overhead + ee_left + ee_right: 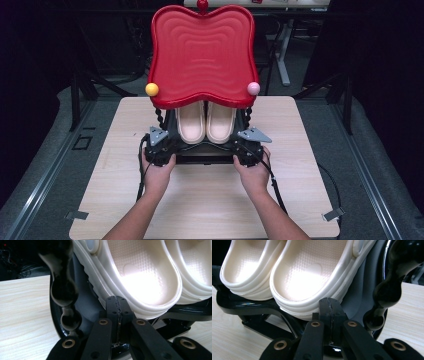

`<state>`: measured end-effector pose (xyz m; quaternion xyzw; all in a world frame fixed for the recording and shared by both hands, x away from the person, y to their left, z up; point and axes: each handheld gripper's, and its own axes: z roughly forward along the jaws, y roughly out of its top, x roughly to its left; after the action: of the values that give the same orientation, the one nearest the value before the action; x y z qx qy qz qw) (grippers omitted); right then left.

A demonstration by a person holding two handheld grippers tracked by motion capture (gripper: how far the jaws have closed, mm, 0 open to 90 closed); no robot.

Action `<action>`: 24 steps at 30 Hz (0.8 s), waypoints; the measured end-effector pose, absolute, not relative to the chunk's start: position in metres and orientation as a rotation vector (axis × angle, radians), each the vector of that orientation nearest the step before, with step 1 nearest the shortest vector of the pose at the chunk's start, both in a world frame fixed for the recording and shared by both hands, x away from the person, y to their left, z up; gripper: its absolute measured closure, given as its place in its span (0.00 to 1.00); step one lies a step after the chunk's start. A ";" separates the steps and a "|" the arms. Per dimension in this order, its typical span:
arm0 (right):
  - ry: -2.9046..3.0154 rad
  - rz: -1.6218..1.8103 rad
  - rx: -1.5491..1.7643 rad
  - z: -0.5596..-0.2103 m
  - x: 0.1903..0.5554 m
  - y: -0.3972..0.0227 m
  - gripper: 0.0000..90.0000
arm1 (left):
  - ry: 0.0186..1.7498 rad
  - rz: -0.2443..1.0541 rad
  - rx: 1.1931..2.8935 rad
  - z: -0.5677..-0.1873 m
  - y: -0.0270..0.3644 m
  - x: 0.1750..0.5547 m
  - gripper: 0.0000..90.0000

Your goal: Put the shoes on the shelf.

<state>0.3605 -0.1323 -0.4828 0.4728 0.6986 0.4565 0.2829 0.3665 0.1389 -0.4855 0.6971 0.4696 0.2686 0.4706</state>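
A black rack with twisted posts (63,290) stands on the wooden table (210,200) and carries a wavy red tray top (202,55). On its lower shelf (249,306) lie two cream slippers (191,122) (220,122), heels toward me. My left gripper (161,147) is at the rack's front left corner. Its jaws (117,305) are pressed together with nothing between them, just below the left slipper's heel (140,277). At the front right corner my right gripper (247,147) is likewise shut and empty (329,307), under the right slipper's heel (312,272).
A yellow ball (152,89) and a pink ball (253,88) cap the tray's front corners, and a red knob (202,5) sits at its back. Bare tabletop lies on both sides of the rack and in front of the hands. Dark floor and table legs surround the table.
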 end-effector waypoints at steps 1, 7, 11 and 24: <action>1.868 1.219 1.267 -0.483 0.361 -0.132 1.00 | 1.147 0.659 1.708 -0.486 0.139 0.367 1.00; 1.867 1.209 1.269 -0.483 0.363 -0.129 1.00 | 1.153 0.660 1.712 -0.484 0.138 0.369 1.00; 1.868 1.208 1.270 -0.483 0.363 -0.129 1.00 | 1.158 0.655 1.711 -0.484 0.138 0.369 1.00; 1.876 1.207 1.269 -0.483 0.363 -0.130 1.00 | 1.155 0.651 1.713 -0.484 0.138 0.369 1.00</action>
<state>0.3627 -0.1298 -0.4828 0.4743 0.7009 0.4509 0.2836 0.3691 0.1384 -0.4845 0.6986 0.4709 0.2655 0.4688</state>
